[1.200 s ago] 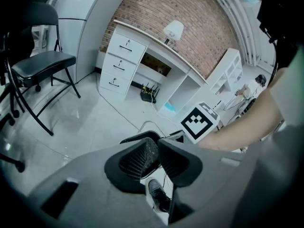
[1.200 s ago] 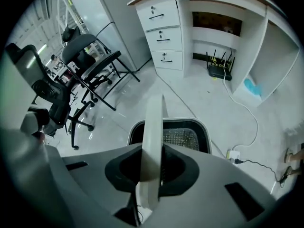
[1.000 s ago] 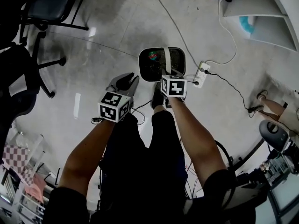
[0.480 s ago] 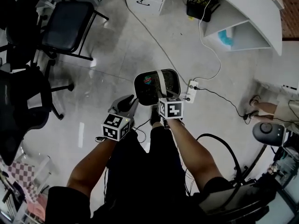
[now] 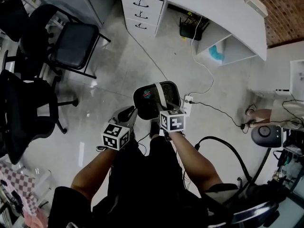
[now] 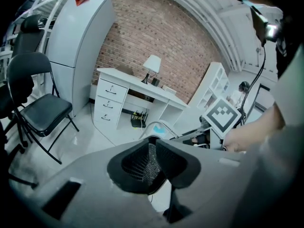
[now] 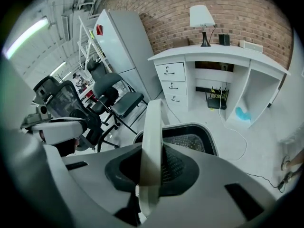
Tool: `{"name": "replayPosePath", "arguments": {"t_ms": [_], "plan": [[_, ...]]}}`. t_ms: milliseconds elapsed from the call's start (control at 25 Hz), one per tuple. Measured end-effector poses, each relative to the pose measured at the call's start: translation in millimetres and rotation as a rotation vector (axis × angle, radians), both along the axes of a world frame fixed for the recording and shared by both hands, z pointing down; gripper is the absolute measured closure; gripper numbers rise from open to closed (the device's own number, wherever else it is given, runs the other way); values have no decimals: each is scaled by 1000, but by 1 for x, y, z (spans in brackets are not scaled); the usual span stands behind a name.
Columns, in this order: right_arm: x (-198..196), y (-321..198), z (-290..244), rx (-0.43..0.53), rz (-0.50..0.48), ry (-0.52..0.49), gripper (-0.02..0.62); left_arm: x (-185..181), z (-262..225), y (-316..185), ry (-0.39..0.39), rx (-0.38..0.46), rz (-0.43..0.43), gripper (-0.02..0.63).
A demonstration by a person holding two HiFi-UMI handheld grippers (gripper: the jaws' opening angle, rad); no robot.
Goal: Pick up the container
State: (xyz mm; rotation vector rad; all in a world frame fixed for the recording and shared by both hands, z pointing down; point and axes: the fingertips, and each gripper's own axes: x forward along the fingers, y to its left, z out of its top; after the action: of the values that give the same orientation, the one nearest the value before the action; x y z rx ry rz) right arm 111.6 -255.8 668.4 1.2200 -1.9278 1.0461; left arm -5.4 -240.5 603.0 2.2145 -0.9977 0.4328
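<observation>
Clamping the white handle (image 7: 153,127) of the black container (image 5: 153,98), the right claw (image 7: 151,165) is holding it hanging above the floor (image 5: 118,70), before the person's legs. The left claw (image 6: 152,161) is hovering just beside the container, jaws pressed together, gripping nothing

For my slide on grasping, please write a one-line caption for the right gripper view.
Right tongs shut on the white handle of a dark container, with a white desk and brick wall behind.

Container (image 5: 171,94) dark mesh; floor (image 5: 128,65) glossy; wall (image 5: 280,8) brick.
</observation>
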Motion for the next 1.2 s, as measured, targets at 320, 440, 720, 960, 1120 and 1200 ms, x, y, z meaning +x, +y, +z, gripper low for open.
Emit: {"name": "replayPosePath", "arguments": {"t_ms": [320, 440, 720, 960, 1120, 1200], "plan": [[-7, 5, -80, 69, 3, -38, 545, -4, -64, 6, 62, 59, 0, 593], [-7, 7, -105, 94, -10, -36, 545, -10, -95, -2, 82, 105, -21, 594], [-9, 12, -157, 179, -4, -69, 545, -24, -148, -6, 2, 229, -33, 595], [-5, 8, -187, 231, 30, -91, 545, -28, -184, 3, 80, 272, -49, 595], [-3, 6, -204, 267, 31, -99, 545, -32, -192, -2, 95, 278, -63, 595], [-1, 3, -214, 284, 40, -108, 545, -30, -202, -7, 94, 302, -53, 595]]}}
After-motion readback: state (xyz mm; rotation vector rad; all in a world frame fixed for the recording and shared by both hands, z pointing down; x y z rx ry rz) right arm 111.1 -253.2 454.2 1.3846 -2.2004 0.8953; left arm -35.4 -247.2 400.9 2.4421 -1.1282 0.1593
